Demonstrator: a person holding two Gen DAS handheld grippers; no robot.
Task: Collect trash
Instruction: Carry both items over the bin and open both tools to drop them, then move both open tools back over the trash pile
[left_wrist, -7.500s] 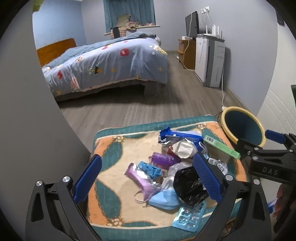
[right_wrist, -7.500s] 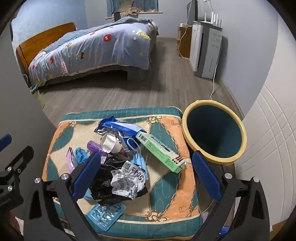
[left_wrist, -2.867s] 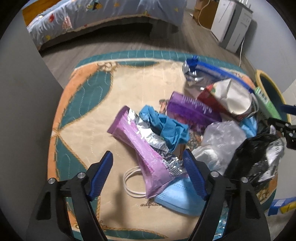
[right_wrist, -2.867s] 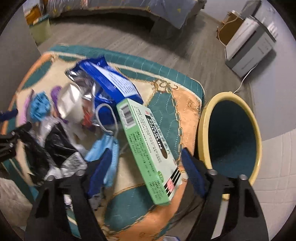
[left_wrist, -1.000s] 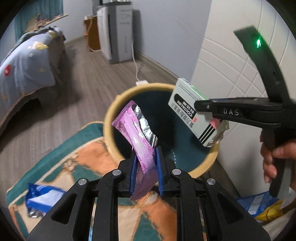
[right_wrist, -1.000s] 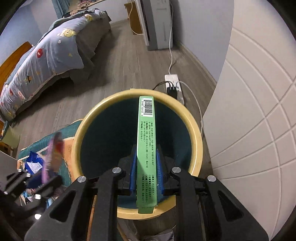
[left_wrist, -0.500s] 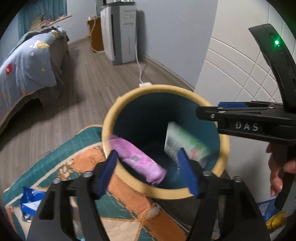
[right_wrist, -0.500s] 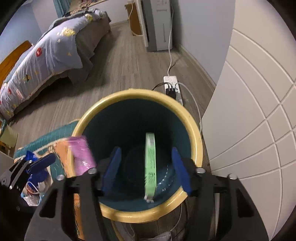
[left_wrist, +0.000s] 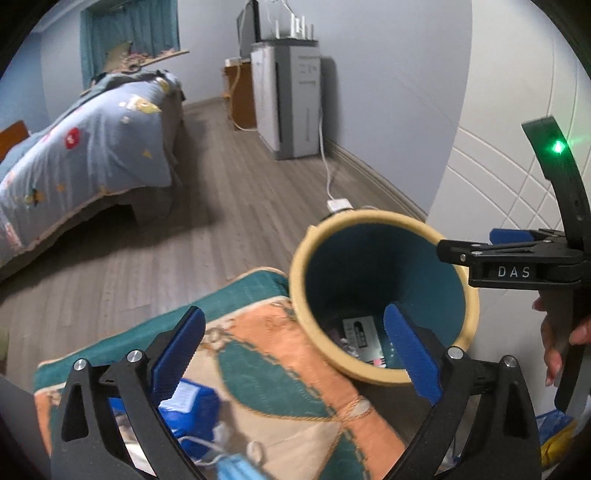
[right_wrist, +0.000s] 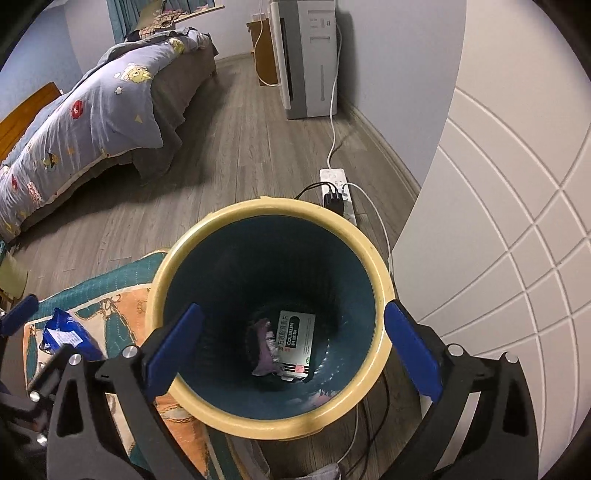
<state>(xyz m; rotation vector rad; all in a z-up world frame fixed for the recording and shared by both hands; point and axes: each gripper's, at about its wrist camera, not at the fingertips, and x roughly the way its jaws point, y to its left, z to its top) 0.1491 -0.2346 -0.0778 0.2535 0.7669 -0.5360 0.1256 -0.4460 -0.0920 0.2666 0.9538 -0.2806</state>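
At far left, the remaining trash on the patterned cushion (left_wrist: 314, 373) is seen low in the left-wrist view: a blue wrapper (left_wrist: 192, 402) and a blue face mask (left_wrist: 236, 469), lying below and behind the left gripper (left_wrist: 295, 350). Its jaws have just been opening; they're spread wide w/ nothing between.

To the right, the bin (right_wrist: 269, 210) sits just beside the cushion. A green box (right_wrist: 297, 339) and purple wrapper (right_wrist: 264, 350) lie at its bottom.

The right gripper (right_wrist: 291, 339) hangs over the bin, jaws likewise just opened, empty.

Judged: pile lies leftward, so the left gripper is nearer.
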